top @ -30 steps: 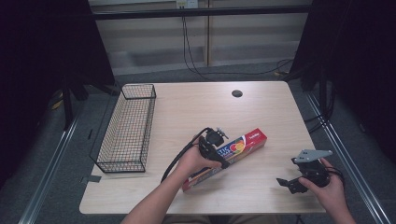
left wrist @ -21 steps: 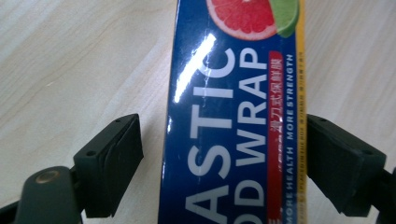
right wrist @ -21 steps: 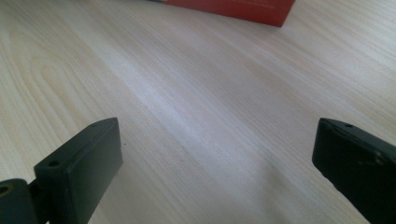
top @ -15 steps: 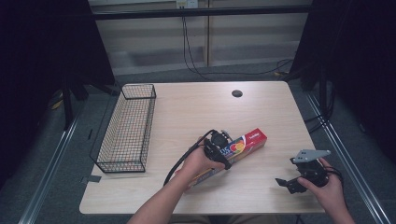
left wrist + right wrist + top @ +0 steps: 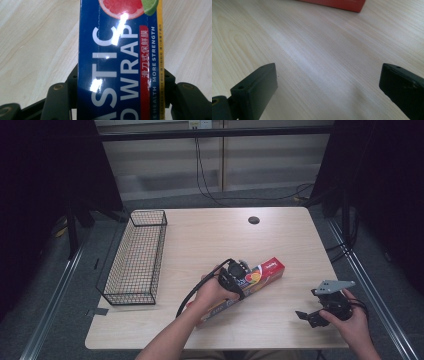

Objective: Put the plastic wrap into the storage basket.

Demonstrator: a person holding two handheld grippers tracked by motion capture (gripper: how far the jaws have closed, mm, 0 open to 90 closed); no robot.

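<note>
Gripping one wrap box (image 5: 260, 275) at centre frame: left gripper (image 5: 235, 276) clamped on it, right gripper (image 5: 320, 307) idle.

Left forearm enters from bottom centre, angled up-right; its jaws press both long sides of the box (image 5: 120, 62), which lies flat on the table (image 5: 210, 235), running from lower centre up toward the right. Right hand (image 5: 352, 322) rests at lower right, near the table's front edge; its gripper (image 5: 327, 87) has jaws spread wide over bare wood, the red box end (image 5: 337, 3) at upper frame, apart from them. Count: one box, one wire basket (image 5: 137, 257), two grippers. Basket sits along the left edge, well apart from the box. Open tabletop across the upper half.
</note>
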